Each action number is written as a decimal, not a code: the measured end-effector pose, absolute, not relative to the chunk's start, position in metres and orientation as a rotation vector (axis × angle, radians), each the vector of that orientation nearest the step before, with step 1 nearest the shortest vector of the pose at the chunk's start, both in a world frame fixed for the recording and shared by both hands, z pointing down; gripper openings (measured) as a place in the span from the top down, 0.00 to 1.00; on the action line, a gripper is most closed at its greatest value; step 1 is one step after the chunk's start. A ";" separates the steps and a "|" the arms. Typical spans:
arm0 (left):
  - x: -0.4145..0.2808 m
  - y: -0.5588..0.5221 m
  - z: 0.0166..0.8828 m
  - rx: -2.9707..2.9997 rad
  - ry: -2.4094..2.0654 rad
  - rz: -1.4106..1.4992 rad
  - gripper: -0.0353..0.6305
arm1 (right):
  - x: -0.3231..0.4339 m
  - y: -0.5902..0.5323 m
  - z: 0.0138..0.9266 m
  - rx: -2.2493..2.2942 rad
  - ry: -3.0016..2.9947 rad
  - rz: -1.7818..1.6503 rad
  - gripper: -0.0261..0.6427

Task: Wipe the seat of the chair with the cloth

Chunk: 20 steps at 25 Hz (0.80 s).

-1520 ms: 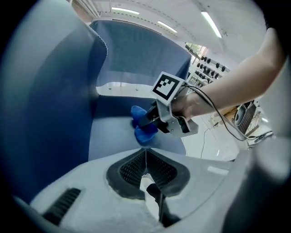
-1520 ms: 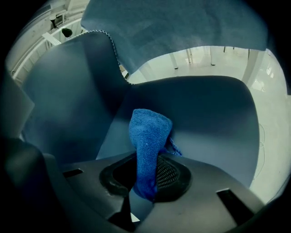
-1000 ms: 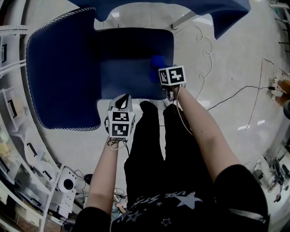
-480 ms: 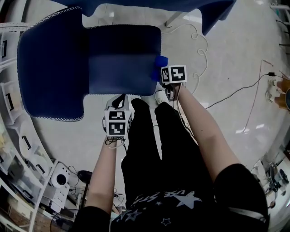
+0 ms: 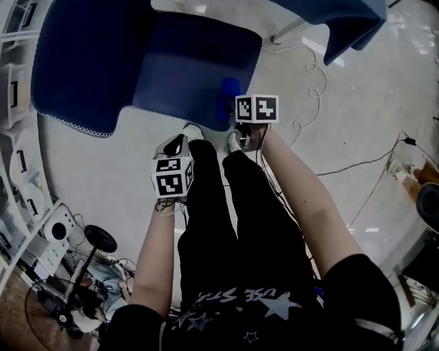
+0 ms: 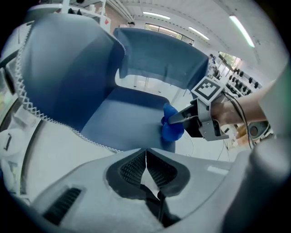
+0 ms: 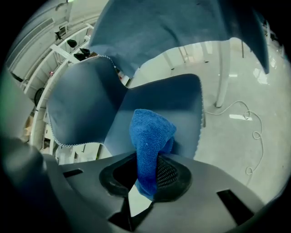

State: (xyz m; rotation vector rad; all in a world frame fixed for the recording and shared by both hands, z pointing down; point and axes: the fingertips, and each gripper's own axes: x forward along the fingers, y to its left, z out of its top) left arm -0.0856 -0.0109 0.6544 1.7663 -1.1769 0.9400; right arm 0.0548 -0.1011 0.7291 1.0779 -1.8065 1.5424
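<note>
The chair's dark blue seat (image 5: pixel 195 65) lies ahead of me, its backrest (image 5: pixel 79 58) at the left. My right gripper (image 5: pixel 236 113) is shut on a bright blue cloth (image 5: pixel 228 96), holding it at the seat's near right corner. In the right gripper view the cloth (image 7: pixel 149 139) rises bunched from the shut jaws (image 7: pixel 148 177) over the seat (image 7: pixel 173 98). Whether it touches the seat I cannot tell. My left gripper (image 5: pixel 175 145) hangs short of the seat's near edge, shut (image 6: pixel 146 152) with nothing in it. From there I see the cloth (image 6: pixel 172 126) and the right gripper (image 6: pixel 184 117).
A second blue chair (image 5: pixel 336 20) stands beyond, its pale leg (image 5: pixel 288 29) on the floor. Loose cables (image 5: pixel 309 68) trail to the right. My legs (image 5: pixel 212 219) and shoes stand right at the seat's near edge. Shelving (image 5: pixel 14 89) and a black stand (image 5: pixel 99 240) are at the left.
The right gripper has drawn the cloth from over the seat's right part to its near right corner. The head view has swung, so the chair sits higher and tilted.
</note>
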 end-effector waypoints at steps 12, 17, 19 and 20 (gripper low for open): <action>-0.207 0.001 0.669 1.606 -1.344 0.862 0.91 | -0.144 -0.100 0.720 0.812 -1.958 1.637 0.85; -0.238 0.002 0.673 1.617 -1.311 0.821 0.91 | -0.188 -0.110 0.731 0.882 -1.950 1.681 0.85; -0.249 0.003 0.676 1.628 -1.300 0.815 0.91 | -0.203 -0.111 0.736 0.914 -1.942 1.706 0.85; -0.254 0.004 0.677 1.646 -1.288 0.827 0.91 | -0.210 -0.111 0.739 0.927 -1.937 1.709 0.85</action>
